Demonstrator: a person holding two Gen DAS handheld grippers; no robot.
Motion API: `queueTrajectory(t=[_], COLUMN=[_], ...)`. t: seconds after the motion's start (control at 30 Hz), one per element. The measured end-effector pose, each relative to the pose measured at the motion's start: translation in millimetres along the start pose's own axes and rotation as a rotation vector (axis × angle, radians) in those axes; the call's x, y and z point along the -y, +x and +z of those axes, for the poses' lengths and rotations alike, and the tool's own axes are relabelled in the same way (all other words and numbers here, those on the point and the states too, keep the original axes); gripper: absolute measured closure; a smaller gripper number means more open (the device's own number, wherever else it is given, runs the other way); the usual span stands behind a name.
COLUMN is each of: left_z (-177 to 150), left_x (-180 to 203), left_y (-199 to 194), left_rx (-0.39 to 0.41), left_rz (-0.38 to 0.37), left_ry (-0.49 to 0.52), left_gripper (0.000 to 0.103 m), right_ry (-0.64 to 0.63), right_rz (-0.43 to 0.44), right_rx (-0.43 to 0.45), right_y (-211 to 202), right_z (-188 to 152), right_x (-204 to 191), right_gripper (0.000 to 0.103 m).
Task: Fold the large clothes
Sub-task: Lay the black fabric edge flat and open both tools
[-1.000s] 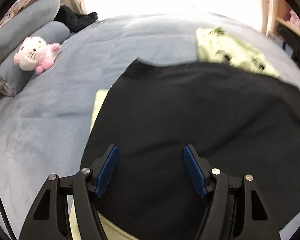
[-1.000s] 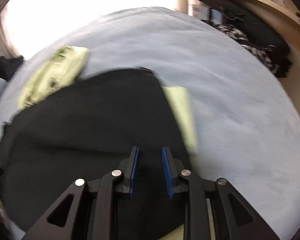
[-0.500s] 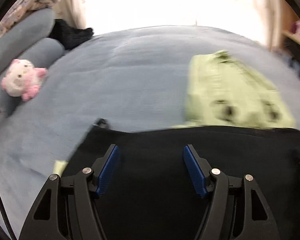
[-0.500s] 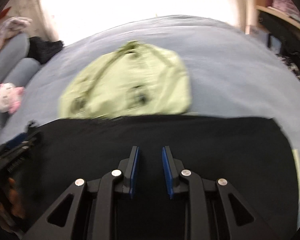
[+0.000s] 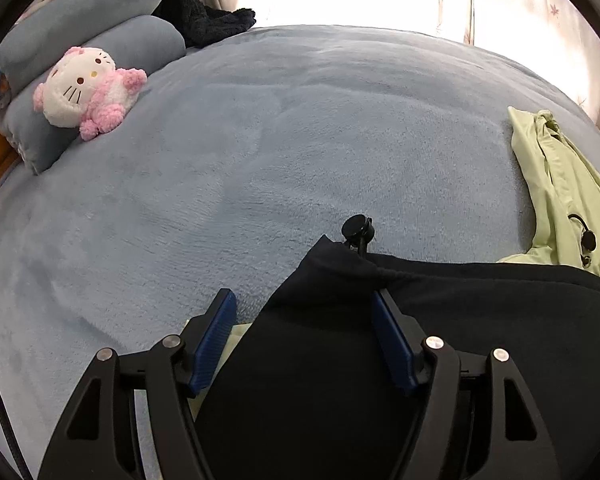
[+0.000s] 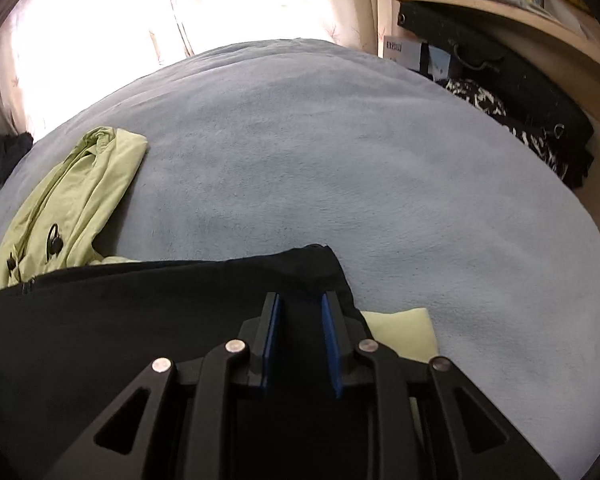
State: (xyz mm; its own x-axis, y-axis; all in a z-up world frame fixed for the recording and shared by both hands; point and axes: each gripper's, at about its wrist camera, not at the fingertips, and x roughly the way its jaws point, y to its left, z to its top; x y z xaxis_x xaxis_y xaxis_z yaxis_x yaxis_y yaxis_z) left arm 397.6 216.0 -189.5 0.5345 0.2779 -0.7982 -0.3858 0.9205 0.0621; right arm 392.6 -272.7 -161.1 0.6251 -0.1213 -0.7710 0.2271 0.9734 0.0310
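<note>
A large black garment (image 5: 440, 320) lies on the blue-grey bed, over a light green layer that shows at its edges (image 5: 232, 340) (image 6: 400, 332). A black cord stopper (image 5: 357, 229) pokes out at its far left corner. My left gripper (image 5: 303, 300) is wide open, jaws astride that corner. My right gripper (image 6: 299, 300) hovers over the garment's far right corner (image 6: 316, 264), jaws narrowly apart with black cloth behind the gap; no grip shows.
A light green jacket (image 5: 556, 192) (image 6: 76, 196) lies bunched beyond the black garment. A pink and white plush (image 5: 88, 88) leans on grey pillows (image 5: 112, 32) at far left. Shelves and dark bags (image 6: 500, 72) stand at the right of the bed.
Both grippers have swung outward toward the black garment's far corners. The views now show more bed beyond the garment, and its far edge lies flat.
</note>
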Motion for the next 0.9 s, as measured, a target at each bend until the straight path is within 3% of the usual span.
queueTrajectory(t=[0.23,0.33,0.43,0.57,0.9], left_z=[2,2,-2,-12,-39], left_x=[-9,-5,1,9,35], left_y=[-1,-7,-21,-50,-155], left_rx=[-0.005,-0.006,-0.002,0.002,0.032], left_rz=[-0.016,0.006,0.005,-0.024,-0.146], left_ry=[-0.007,0.032,0.072,0.127,0.256], left_gripper=[0.035,0.035,0.035,0.035,0.035], right_ry=[0.019,0.009,0.048,0.056,-0.074], right_rz=[0.021,0.01,0.06,0.104,0.195], right_rx=[0.003,-0.011,-0.051,-0.101,-0.133], right_y=[-7,-13,-26,-44,-130], right_z=[-2,0,-2,-8,-33], right_x=[15,11,11,2,-39], right_gripper=[0.081,0.081,0.081,0.081,0.081])
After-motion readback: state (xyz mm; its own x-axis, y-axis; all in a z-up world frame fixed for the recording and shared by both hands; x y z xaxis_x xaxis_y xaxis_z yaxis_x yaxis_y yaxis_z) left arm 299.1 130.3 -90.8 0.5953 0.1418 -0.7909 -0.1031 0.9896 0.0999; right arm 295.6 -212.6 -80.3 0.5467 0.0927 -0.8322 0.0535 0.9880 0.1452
